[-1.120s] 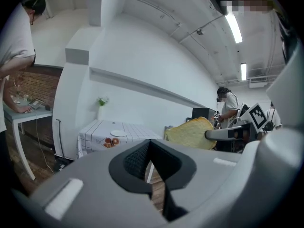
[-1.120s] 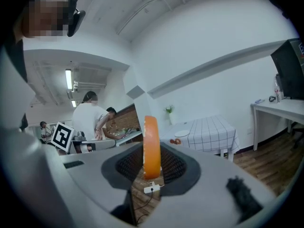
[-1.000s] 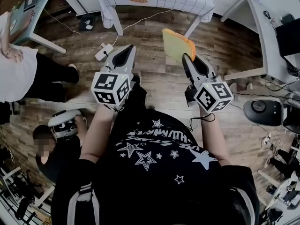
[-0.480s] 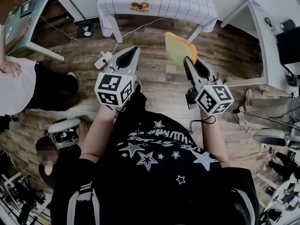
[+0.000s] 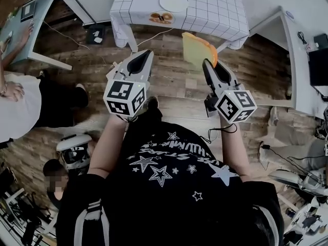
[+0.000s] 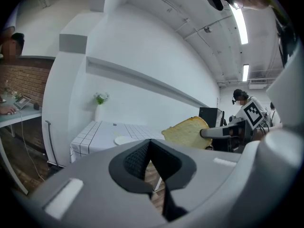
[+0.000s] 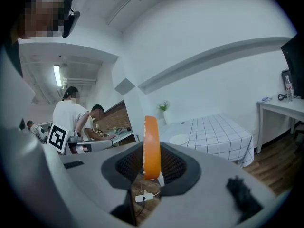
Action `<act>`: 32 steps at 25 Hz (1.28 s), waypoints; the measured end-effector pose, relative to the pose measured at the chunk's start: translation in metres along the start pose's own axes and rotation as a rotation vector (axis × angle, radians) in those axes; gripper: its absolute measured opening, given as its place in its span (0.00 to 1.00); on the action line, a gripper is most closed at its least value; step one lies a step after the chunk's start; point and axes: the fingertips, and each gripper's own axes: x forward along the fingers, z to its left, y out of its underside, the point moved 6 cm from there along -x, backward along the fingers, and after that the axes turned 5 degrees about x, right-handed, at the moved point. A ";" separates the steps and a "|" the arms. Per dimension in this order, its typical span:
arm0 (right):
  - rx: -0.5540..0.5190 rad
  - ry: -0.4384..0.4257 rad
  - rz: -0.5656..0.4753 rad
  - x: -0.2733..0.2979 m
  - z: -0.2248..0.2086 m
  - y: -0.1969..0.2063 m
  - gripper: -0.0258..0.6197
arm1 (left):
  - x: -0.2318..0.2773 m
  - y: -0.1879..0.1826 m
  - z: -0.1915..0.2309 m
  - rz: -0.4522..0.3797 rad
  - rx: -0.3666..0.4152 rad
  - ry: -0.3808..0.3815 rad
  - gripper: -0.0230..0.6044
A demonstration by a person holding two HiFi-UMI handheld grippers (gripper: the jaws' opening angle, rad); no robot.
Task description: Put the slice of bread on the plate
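Observation:
My right gripper [image 5: 209, 64] is shut on a slice of bread [image 5: 197, 49], which stands upright on its edge above the wooden floor. In the right gripper view the bread's orange crust [image 7: 152, 146] shows edge-on between the pads. My left gripper [image 5: 145, 55] is level beside it on the left, shut and holding nothing. From the left gripper view the bread [image 6: 187, 132] sits off to the right. A white plate [image 5: 173, 2] lies on the table with the checked cloth [image 5: 215, 9], ahead of both grippers; the plate [image 7: 179, 139] also shows in the right gripper view.
An orange item [image 5: 161, 18] lies near the table's front edge. A vase of flowers [image 6: 100, 99] stands at the table's back. White desks [image 5: 294, 55] flank the right side. People stand and crouch at the left [image 5: 20, 106]. A cable [image 5: 154, 34] runs over the floor.
Both grippers have moved forward toward the checked table, and the table and plate now sit nearer in the head view. The bread stays held in the right gripper.

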 end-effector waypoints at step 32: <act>0.034 0.114 0.035 0.136 -0.039 -0.015 0.19 | 0.096 -0.003 0.117 0.063 -0.008 0.094 0.05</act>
